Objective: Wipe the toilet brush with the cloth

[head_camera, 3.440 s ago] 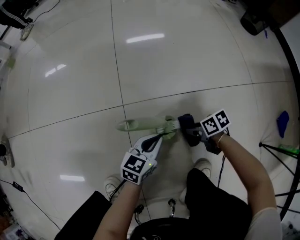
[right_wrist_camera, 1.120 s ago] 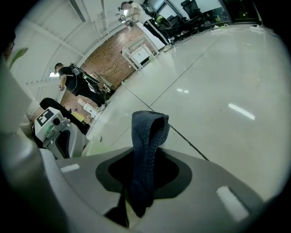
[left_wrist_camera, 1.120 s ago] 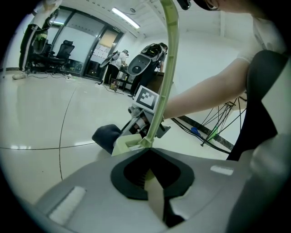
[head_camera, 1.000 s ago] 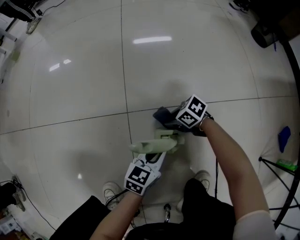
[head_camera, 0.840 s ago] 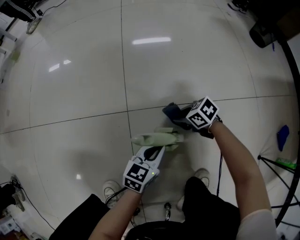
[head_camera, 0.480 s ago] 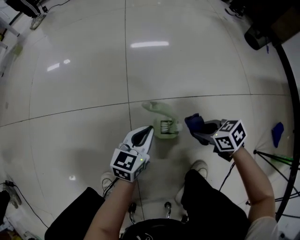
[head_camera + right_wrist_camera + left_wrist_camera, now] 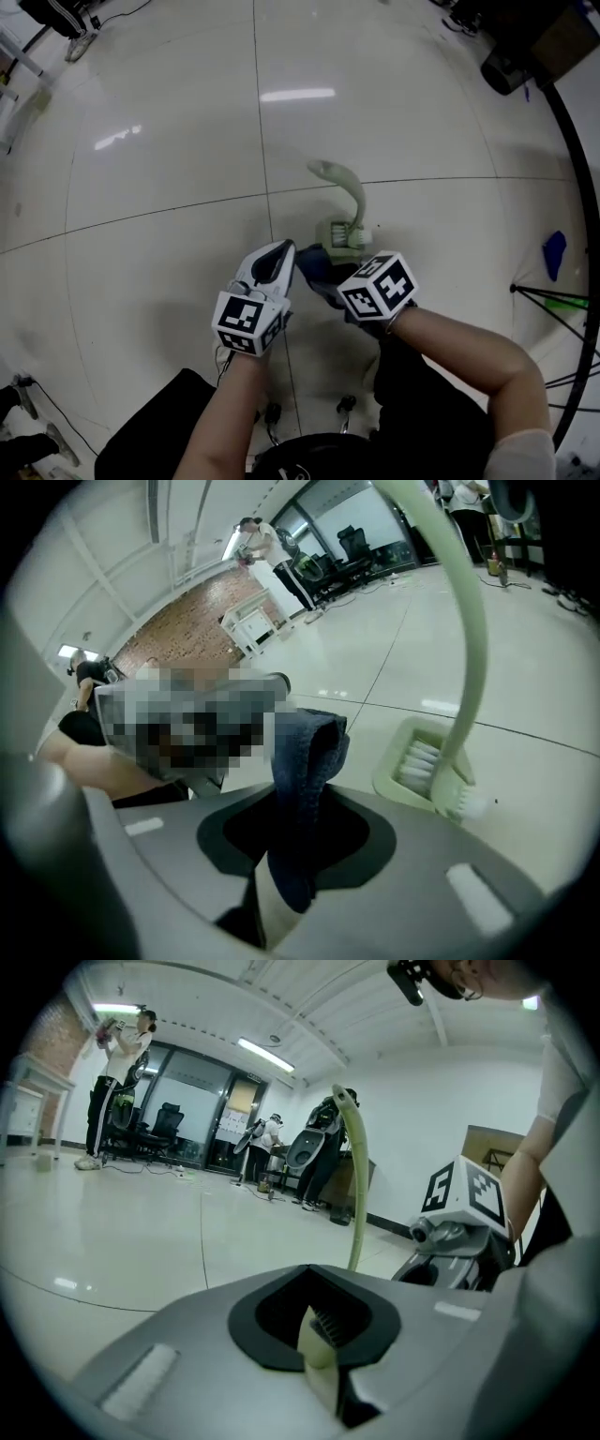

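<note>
Half a second ago the right gripper (image 7: 323, 275) hung out beyond the far side of the toilet brush (image 7: 339, 234). Now it has swung across, so its tips sit just beside those of the left gripper (image 7: 279, 251). The brush handle (image 7: 349, 192) has also turned and arches up and away from both sets of fingers. A little earlier the left gripper had hold of the brush; now the brush head rests on the floor (image 7: 169, 141) with nothing gripping it. For the task this reads as a pause between strokes: the cloth is back at the brush but not on it, and a wipe against an unheld brush would probably just push it along.

The right fingers are clamped on the dark blue cloth (image 7: 305, 761), which stands up out of them in a fold. The brush head (image 7: 422, 766) lies bristles-up just ahead of those fingers and to their right, near the cloth but apart from it.

The left fingers are drawn nearly together. A pale sliver shows in the slit between them; it may be a finger pad or the brush head seen through the gap. Since the other views show the head clear of them, they probably hold nothing. The handle rises straight ahead of the left fingers, close in front.
</note>
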The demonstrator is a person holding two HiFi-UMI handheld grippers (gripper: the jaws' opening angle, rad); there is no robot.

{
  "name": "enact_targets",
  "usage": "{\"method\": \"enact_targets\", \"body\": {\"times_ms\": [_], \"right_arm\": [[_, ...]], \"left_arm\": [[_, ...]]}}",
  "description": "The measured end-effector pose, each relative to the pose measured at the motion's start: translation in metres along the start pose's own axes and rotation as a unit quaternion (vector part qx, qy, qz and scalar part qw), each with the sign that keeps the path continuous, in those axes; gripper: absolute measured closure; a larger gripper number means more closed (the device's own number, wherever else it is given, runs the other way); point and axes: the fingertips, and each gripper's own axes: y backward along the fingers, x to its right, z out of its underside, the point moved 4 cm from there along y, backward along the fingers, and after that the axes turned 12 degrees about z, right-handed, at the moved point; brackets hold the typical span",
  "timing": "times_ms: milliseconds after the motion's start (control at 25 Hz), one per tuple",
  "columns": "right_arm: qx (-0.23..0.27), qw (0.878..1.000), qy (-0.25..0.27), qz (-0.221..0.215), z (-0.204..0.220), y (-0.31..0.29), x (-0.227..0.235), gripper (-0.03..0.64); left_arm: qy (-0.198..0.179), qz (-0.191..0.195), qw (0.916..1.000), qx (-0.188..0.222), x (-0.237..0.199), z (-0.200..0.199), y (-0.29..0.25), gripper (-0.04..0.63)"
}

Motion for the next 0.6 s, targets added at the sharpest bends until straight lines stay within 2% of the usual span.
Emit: {"method": "enact_targets", "body": {"times_ms": [120,320,440,600], "right_arm": [[0.023,0.998,-0.057,0.026,-0.024,-0.021,-0.006,0.508],[0.064,0.982,-0.149,0.093,-0.043,-0.053,0.007,0.508],[0.06,0.976,-0.165,0.127,-0.035,-0.065,0.018,0.508],[0.058,0.972,-0.175,0.147,-0.032,-0.075,0.016,0.512]], "left_arm": [[0.003,-0.011,0.9998,0.015,-0.014,-0.007,0.009,0.591],[0.01,-0.02,0.9995,0.024,-0.034,-0.006,0.021,0.591],[0.012,-0.023,0.9996,0.009,-0.041,0.003,0.022,0.591],[0.016,-0.024,0.9996,-0.006,-0.047,0.014,0.025,0.591]]}}
